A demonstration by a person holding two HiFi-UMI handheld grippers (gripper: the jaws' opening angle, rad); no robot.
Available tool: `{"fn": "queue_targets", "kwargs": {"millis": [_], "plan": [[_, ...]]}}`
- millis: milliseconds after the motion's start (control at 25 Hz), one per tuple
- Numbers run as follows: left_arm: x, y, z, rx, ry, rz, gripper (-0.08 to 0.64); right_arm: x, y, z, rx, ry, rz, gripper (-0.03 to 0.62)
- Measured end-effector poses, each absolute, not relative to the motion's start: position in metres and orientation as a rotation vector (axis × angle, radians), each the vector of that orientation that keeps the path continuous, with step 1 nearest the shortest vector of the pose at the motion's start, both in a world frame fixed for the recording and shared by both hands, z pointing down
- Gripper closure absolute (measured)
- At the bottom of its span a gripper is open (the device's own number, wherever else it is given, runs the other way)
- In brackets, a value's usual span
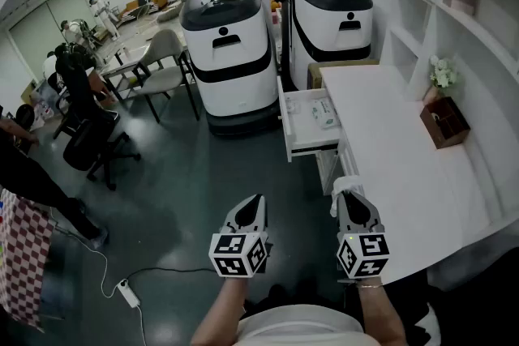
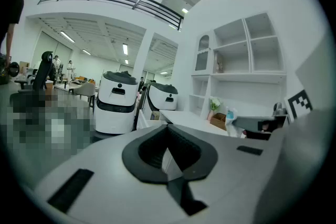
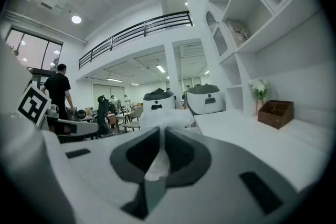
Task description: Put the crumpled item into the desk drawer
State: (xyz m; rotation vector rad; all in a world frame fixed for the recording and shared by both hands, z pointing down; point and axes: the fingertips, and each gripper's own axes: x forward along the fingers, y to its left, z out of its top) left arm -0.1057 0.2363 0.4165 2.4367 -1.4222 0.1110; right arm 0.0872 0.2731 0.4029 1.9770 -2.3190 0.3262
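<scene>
On the right, a long smooth white desk (image 1: 422, 190). Beyond it, two rounded glossy white-and-black machines (image 1: 229, 53). At the desk's far end, a shallow white drawer (image 1: 285, 121), pulled open. Near the desk edge, the right gripper (image 1: 351, 194), clamped on the soft crumpled white tissue (image 1: 347, 184), which puffs out past the tips. Beside it, the left gripper (image 1: 252, 202), closed and empty. Black-and-white square markers on both cubes.

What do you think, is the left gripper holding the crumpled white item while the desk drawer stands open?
No: the right gripper holds the crumpled white item, as the right gripper view shows. The desk drawer does stand open.
</scene>
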Motion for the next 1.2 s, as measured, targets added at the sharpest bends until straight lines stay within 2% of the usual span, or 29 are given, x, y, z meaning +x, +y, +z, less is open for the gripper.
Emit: {"fn": "queue_targets", "kwargs": {"millis": [1200], "plan": [[-0.067,0.226,0.424,2.412,-1.495,0.168,0.568,0.116,0.246,0.395,1.928,-2.408,0.252,0.557]]}}
